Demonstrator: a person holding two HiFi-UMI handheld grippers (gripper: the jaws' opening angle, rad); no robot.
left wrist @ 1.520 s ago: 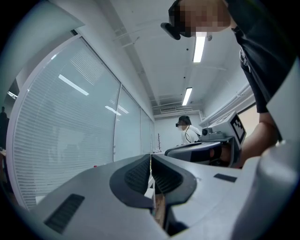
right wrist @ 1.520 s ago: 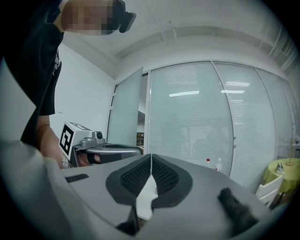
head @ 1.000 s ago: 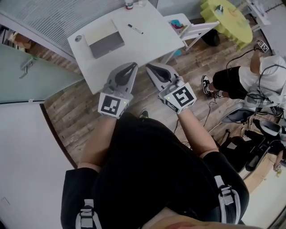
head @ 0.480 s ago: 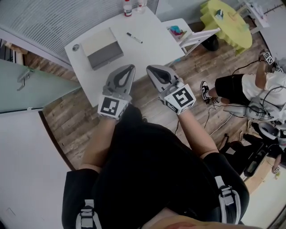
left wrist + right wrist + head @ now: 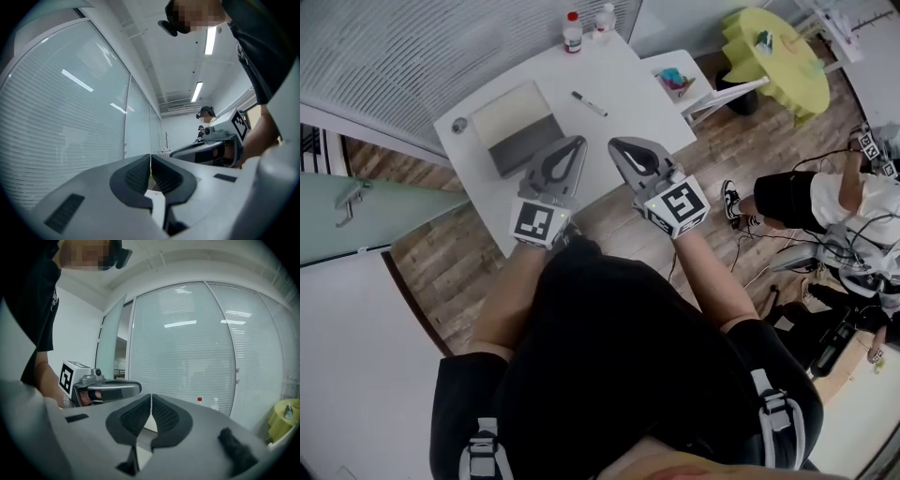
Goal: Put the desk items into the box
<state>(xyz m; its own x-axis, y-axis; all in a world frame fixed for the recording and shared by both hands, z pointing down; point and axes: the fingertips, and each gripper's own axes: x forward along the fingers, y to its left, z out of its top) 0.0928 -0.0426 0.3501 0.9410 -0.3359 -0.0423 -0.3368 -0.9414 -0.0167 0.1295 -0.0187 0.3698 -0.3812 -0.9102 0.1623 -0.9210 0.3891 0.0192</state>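
In the head view, the left gripper (image 5: pixel 578 141) and the right gripper (image 5: pixel 617 143) were at the near edge of the white table (image 5: pixel 628 84), where the box (image 5: pixel 514 127) and a marker (image 5: pixel 589 103) lay apart. In each gripper view the jaws were pressed together, holding nothing.

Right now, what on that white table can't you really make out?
- Box contents: head view, too small to tell.
- Round thing at the table corner: head view, too small to name.
- Marker: absent from both gripper views; left gripper and right gripper block it with their own shut jaws.
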